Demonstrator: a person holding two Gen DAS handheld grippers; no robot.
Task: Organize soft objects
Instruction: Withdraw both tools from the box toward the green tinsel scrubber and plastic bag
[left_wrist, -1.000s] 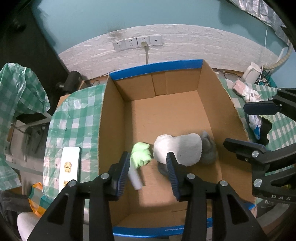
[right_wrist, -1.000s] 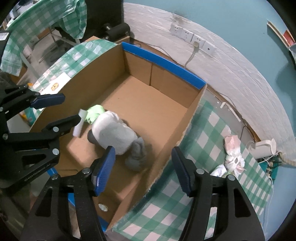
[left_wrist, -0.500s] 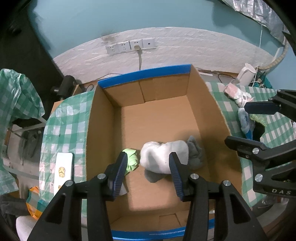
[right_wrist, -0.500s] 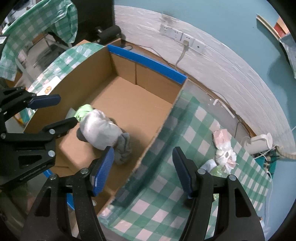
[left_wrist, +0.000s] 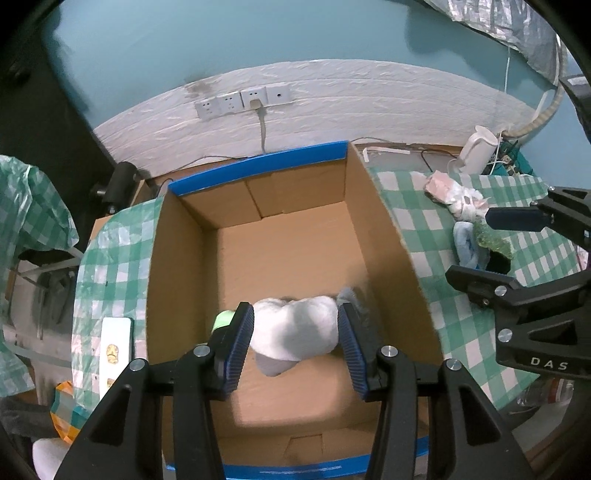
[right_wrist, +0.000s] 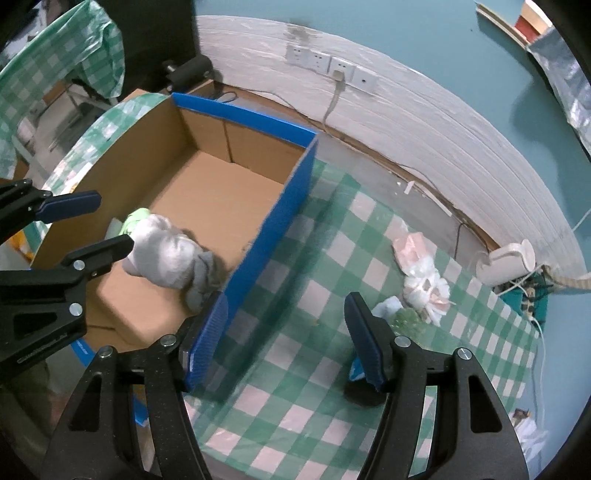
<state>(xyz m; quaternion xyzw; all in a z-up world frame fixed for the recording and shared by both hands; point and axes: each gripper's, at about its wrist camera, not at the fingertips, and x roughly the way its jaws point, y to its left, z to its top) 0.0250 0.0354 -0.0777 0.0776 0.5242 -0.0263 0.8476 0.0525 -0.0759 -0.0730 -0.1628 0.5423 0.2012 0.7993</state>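
While the left claw (left_wrist: 295, 341) hangs spread above the grey sock bundle (left_wrist: 295, 334) inside the cardboard box (left_wrist: 258, 206), the right claw (right_wrist: 286, 338), jaws apart and empty, faces loose soft items (right_wrist: 424, 286) waiting on the bench (right_wrist: 332, 258)

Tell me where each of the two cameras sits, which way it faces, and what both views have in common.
Left wrist: sits on the left gripper, looking down into the cardboard box at the grey-white soft bundle; its own open fingers show, and the right gripper at the right edge.
Right wrist: sits on the right gripper, above the box's right wall, facing the checked tablecloth and the soft items on it; its open fingers show, and the left gripper at the left edge.
Shared: box, bundle, wall sockets, white kettle.
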